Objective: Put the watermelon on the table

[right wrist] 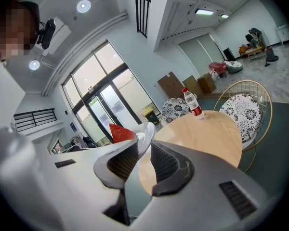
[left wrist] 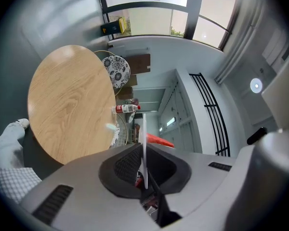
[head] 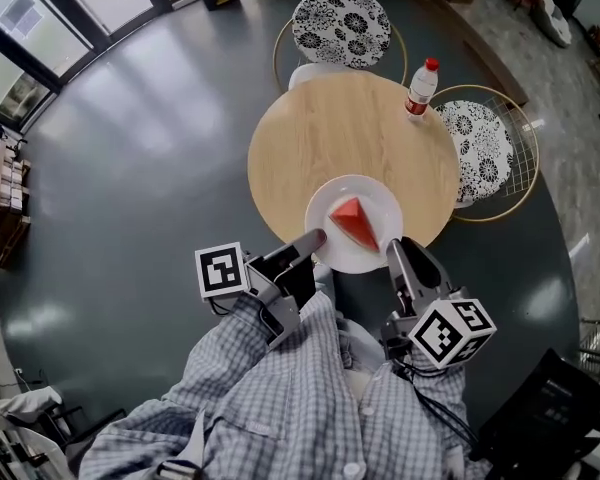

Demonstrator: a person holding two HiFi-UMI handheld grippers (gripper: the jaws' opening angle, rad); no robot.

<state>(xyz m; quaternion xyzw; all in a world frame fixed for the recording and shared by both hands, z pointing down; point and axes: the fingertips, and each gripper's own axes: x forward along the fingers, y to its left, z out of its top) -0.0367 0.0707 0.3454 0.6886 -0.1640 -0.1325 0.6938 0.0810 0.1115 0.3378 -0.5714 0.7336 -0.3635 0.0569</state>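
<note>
Wooden table [head: 350,138] | watermelon [head: 355,223] on plate [head: 376,196] | left hand-held gripper [head: 318,238], right hand-held gripper [head: 392,249]: pinching plate rim

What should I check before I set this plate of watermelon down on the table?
1. Left gripper clamped on the plate rim: ok.
2. Right gripper closed on the opposite rim: ok.
3. Watermelon sitting near the plate's middle: ok.
4. Table bare ahead of the plate: ok; the bottle stands at the far edge.
5. Plate fully over the table: not ok; its near part hangs past the edge.
6. Plate level: cannot tell.
</note>
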